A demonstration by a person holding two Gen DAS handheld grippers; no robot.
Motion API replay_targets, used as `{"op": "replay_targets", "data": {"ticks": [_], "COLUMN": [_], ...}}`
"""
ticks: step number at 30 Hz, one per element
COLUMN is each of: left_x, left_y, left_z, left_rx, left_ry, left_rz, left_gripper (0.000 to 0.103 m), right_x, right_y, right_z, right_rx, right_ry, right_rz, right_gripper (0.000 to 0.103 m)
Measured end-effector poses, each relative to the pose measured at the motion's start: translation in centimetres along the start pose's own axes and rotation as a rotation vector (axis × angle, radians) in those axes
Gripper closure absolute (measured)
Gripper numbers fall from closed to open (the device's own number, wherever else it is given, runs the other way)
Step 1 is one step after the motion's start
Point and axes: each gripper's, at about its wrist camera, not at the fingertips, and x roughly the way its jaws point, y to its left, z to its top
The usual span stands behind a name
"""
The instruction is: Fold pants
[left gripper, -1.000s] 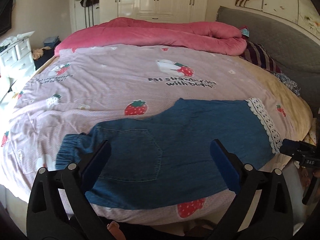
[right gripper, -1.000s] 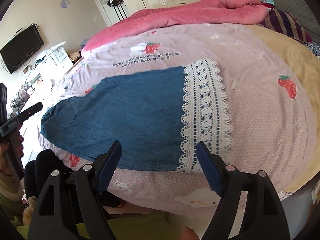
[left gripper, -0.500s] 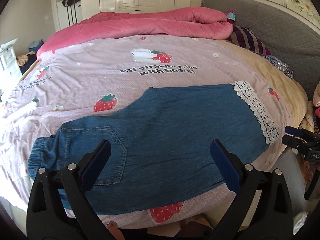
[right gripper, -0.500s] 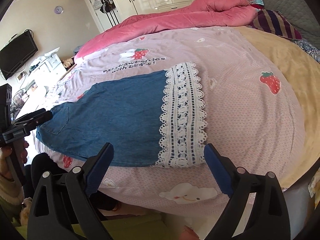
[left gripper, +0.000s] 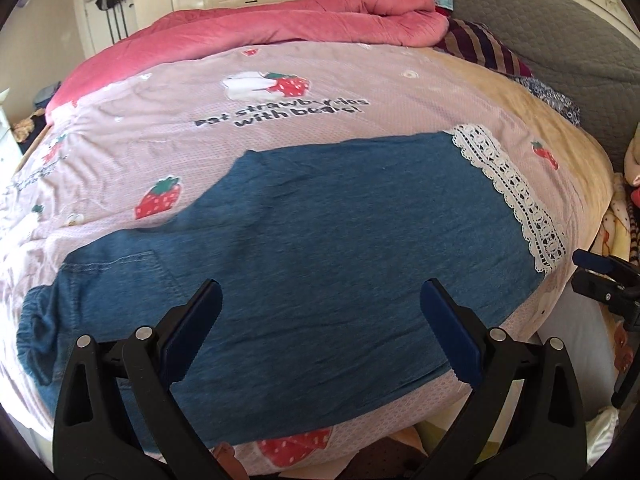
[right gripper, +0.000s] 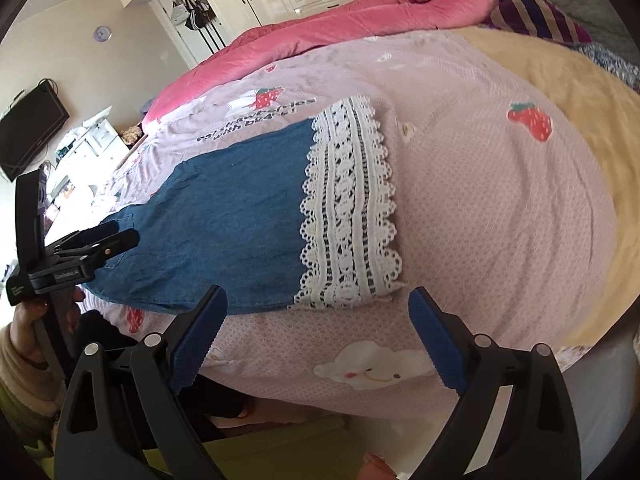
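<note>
Blue denim pants (left gripper: 320, 248) lie flat along the near edge of the bed, folded lengthwise, elastic waist (left gripper: 34, 320) at the left and white lace hem (left gripper: 516, 196) at the right. My left gripper (left gripper: 320, 320) is open and empty, hovering over the pants' near edge at mid-length. In the right wrist view the pants (right gripper: 224, 216) end in the lace hem (right gripper: 352, 212). My right gripper (right gripper: 316, 328) is open and empty, just in front of the hem's near corner. Each gripper shows in the other's view: the right one (left gripper: 600, 276), the left one (right gripper: 92, 246).
The bed has a pink strawberry-print sheet (left gripper: 280, 92), a rolled pink duvet (left gripper: 280, 24) at the far side, striped pillows (left gripper: 484, 48) and a grey headboard (left gripper: 540, 32) at the right. A white dresser (right gripper: 88, 136) and TV (right gripper: 28, 124) stand to the left.
Both grippers have moved closer to the bed. The left view has shifted rightward along the pants; the right gripper has neared the lace hem. The pants have not moved.
</note>
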Motion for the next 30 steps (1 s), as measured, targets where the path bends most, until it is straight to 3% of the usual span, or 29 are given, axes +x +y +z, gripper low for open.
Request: {"op": "replay_targets", "data": {"ticks": [10,14,20,27,29,30], "left_x": [3.3,5.0,7.3,10.4,11.7,12.2], "left_y": [-3.9,-5.7,-8.2,-9.5,-9.4,-9.5], "left_z": [3.3,6.0,10.9,14.4,14.8,14.9], "left_rx": [0.105,0.147,0.199,0.226,0.209,0.212], "left_ry": [0.032,0.04,0.031,0.05,0.081,0.091], "left_rz": [-0.066,-0.107,-0.179,-0.264,-0.298,-0.308], "left_gripper": [0.01,0.01,0.01,0.01,0.01,0.011], "right_x": [1.5,1.7,2.6,3.3,2.8,2.4], "right_y": [-1.2,-1.4,-1.5,-2.6,-2.6,-2.4], "right_z": [-1.2,-1.1,-0.3,-0.1,0.0,0.0], "right_rx": [0.095,0.131,0.191,0.333,0.348,0.336], "right_ry": [0.067,0.049,0.047,0.017,-0.01,-0.026], "right_rz": [0.041,0.07,0.137,0.163,0.161,0.151], "right_gripper": [0.012,0.013,0.026,0.026,0.033,0.043]}}
